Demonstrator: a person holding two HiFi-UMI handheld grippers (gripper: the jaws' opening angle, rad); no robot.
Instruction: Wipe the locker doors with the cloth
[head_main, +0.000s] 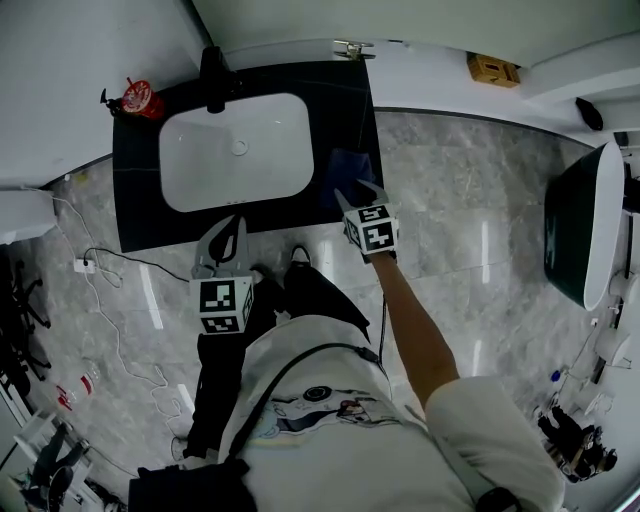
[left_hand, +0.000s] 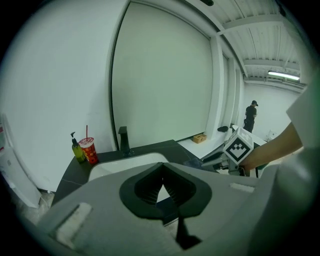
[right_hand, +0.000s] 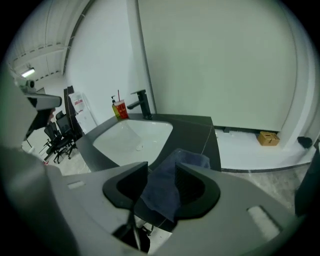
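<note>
**Open right hand-held gripper (head_main: 358, 192) straddles the dark blue cloth (head_main: 348, 168) on a black worktop (head_main: 345, 105)**

The cloth lies rumpled just right of the white sink (head_main: 200, 175), with one corner hanging over the worktop's front edge. It sits between the right jaws, which stand apart and do not pinch it. It looks soft, light and limp, so it will likely bunch and droop. The overhanging fold seems the easiest hold, clear of the hard top. The left hand-held gripper (head_main: 232, 228) hangs before the sink, jaws closed on nothing. A tap (head_main: 213, 80), red cup (head_main: 138, 98) and soap bottle (left_hand: 78, 150) stand at the back, well apart from the cloth. No locker doors are in view.
</note>
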